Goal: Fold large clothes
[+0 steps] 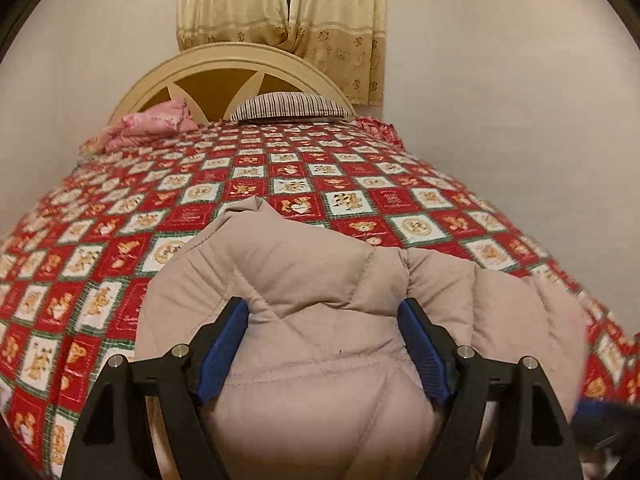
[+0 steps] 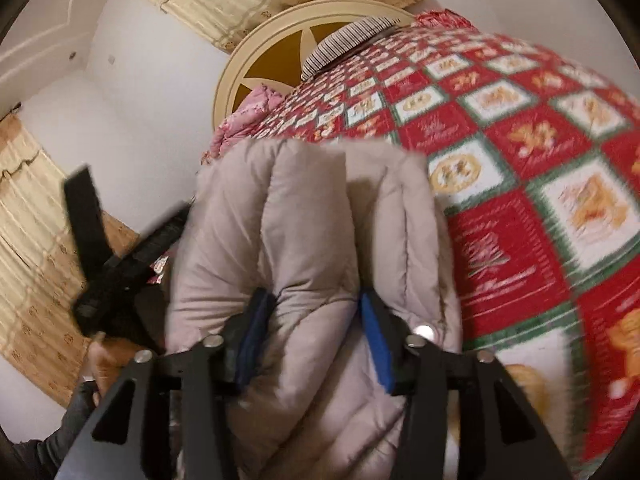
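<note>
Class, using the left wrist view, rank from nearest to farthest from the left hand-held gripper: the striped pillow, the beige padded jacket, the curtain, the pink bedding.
1. Beige padded jacket, between the left hand-held gripper fingers.
2. Pink bedding, far left, and striped pillow, centre, by the headboard: too close to call.
3. Curtain, on the wall behind.

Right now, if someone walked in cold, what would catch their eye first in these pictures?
Probably the bunched beige puffer jacket, filling the foreground with the left gripper and right gripper each closed on a thick fold. Behind it spreads the loud red-and-white teddy-bear quilt across the bed. At the far end, a striped pillow leans against the round cream headboard.
</note>
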{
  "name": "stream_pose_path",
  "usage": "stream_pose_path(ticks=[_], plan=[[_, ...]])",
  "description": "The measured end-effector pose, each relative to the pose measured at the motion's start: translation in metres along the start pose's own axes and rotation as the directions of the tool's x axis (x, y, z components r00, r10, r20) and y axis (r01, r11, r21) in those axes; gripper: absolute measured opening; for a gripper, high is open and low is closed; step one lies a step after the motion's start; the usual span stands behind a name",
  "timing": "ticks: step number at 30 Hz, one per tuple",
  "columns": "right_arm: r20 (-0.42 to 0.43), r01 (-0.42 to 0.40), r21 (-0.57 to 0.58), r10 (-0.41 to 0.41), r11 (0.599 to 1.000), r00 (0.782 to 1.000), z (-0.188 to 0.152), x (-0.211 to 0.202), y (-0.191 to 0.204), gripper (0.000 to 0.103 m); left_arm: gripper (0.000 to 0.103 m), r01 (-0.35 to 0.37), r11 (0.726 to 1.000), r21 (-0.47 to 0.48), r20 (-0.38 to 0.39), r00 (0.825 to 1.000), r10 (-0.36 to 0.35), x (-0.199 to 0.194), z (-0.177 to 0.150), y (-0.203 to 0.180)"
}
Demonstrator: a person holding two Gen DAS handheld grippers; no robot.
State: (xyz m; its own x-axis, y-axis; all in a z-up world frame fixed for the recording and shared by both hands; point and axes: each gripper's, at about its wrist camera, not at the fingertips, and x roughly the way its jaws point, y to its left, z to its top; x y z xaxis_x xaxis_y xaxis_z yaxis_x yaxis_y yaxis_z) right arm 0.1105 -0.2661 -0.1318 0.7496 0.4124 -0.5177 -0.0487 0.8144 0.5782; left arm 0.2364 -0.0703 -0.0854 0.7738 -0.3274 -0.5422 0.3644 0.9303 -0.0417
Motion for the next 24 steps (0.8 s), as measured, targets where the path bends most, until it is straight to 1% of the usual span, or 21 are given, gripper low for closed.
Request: stream_pose_path(ticks=[1, 2, 3, 4, 5, 7, 9, 10, 11, 12, 13, 14, 15, 16, 17, 19, 20, 21, 22, 23, 24], plan=[[0.031, 0.006, -0.002, -0.006, 1.000, 1.000, 0.005, -0.012, 0.000, 0.078, 0.077, -0.012, 1.000, 0.013, 0.004, 1.000, 0.012, 0.000, -0.001, -0.003], [0.068, 0.011, -0.001, -0.010, 1.000, 0.998, 0.009, -0.022, -0.001, 0.087, 0.077, -0.027, 0.999, 0.027, 0.009, 1.000, 0.026, 0.001, -0.003, -0.005], [0.106, 0.018, 0.005, -0.018, 1.000, 0.994, 0.014, -0.033, -0.003, 0.103, 0.077, -0.039, 0.999, 0.036, 0.012, 0.999, 0.038, 0.001, -0.004, -0.007], [0.132, 0.024, 0.015, -0.026, 1.000, 0.991, 0.019, -0.040, -0.006, 0.103, 0.077, -0.048, 0.998, 0.044, 0.014, 0.999, 0.047, 0.002, -0.005, -0.008], [0.124, 0.022, 0.028, -0.025, 0.999, 0.992, 0.025, -0.041, -0.010, 0.103, 0.077, -0.062, 0.997, 0.054, 0.016, 0.998, 0.061, 0.003, -0.006, -0.010], [0.060, 0.029, 0.047, -0.031, 0.998, 0.998, 0.031, -0.029, -0.015, 0.103, 0.077, -0.077, 0.995, 0.067, 0.019, 0.997, 0.076, 0.004, -0.007, -0.011], [-0.022, 0.056, 0.038, -0.055, 0.998, 0.998, 0.034, -0.009, -0.015, 0.103, 0.077, -0.079, 0.995, 0.064, 0.025, 0.997, 0.077, 0.002, -0.008, -0.010], [-0.055, 0.072, 0.021, -0.071, 0.997, 0.996, 0.034, 0.002, -0.012, 0.102, 0.078, -0.075, 0.996, 0.051, 0.030, 0.997, 0.074, 0.001, -0.008, -0.007], [-0.067, 0.069, -0.008, -0.069, 0.998, 0.995, 0.034, 0.011, -0.005, 0.099, 0.078, -0.075, 0.996, 0.040, 0.034, 0.997, 0.073, -0.001, -0.009, -0.005], [-0.067, 0.050, -0.051, -0.053, 0.997, 0.996, 0.034, 0.016, 0.002, 0.086, 0.078, -0.079, 0.997, 0.027, 0.038, 0.996, 0.078, -0.002, -0.009, -0.001], [-0.064, 0.050, -0.092, -0.056, 0.995, 0.996, 0.034, 0.021, 0.010, 0.074, 0.078, -0.089, 0.996, 0.004, 0.048, 0.995, 0.089, -0.005, -0.009, 0.004], [-0.051, 0.072, -0.153, -0.080, 0.986, 0.995, 0.035, 0.026, 0.022, 0.070, 0.078, -0.093, 0.995, -0.019, 0.059, 0.994, 0.094, -0.008, -0.010, 0.010], [-0.037, 0.093, -0.203, -0.103, 0.975, 0.994, 0.037, 0.031, 0.032, 0.061, 0.078, -0.095, 0.994, -0.046, 0.070, 0.993, 0.098, -0.011, -0.011, 0.016], [-0.027, 0.092, -0.243, -0.101, 0.966, 0.994, 0.038, 0.036, 0.041, 0.054, 0.078, -0.097, 0.991, -0.095, 0.090, 0.990, 0.106, -0.015, -0.012, 0.026], [-0.025, 0.073, -0.259, -0.082, 0.963, 0.996, 0.040, 0.039, 0.044, 0.052, 0.078, -0.092, 0.987, -0.129, 0.102, 0.989, 0.105, -0.018, -0.013, 0.034], [-0.033, -0.025, -0.270, 0.016, 0.962, 0.999, 0.044, 0.048, 0.043, 0.046, 0.078, -0.079, 0.979, -0.190, 0.120, 0.987, 0.103, -0.021, -0.016, 0.049], [-0.046, -0.089, -0.250, 0.080, 0.964, 0.996, 0.045, 0.056, 0.036, 0.046, 0.078, -0.081, 0.973, -0.215, 0.121, 0.987, 0.108, -0.021, -0.016, 0.055], [-0.058, -0.125, -0.218, 0.115, 0.968, 0.992, 0.046, 0.063, 0.028, 0.046, 0.078, -0.087, 0.971, -0.224, 0.117, 0.986, 0.115, -0.019, -0.015, 0.057], [-0.087, -0.186, -0.136, 0.176, 0.973, 0.981, 0.046, 0.076, 0.014, 0.046, 0.078, -0.099, 0.969, -0.225, 0.108, 0.986, 0.126, -0.016, -0.015, 0.057], [-0.109, -0.245, -0.042, 0.240, 0.969, 0.965, 0.044, 0.088, -0.001, 0.046, 0.079, -0.118, 0.969, -0.215, 0.095, 0.985, 0.141, -0.012, -0.013, 0.055], [-0.114, -0.306, 0.065, 0.311, 0.950, 0.943, 0.041, 0.101, -0.019, 0.045, 0.079, -0.134, 0.971, -0.197, 0.086, 0.984, 0.153, -0.009, -0.011, 0.050]])
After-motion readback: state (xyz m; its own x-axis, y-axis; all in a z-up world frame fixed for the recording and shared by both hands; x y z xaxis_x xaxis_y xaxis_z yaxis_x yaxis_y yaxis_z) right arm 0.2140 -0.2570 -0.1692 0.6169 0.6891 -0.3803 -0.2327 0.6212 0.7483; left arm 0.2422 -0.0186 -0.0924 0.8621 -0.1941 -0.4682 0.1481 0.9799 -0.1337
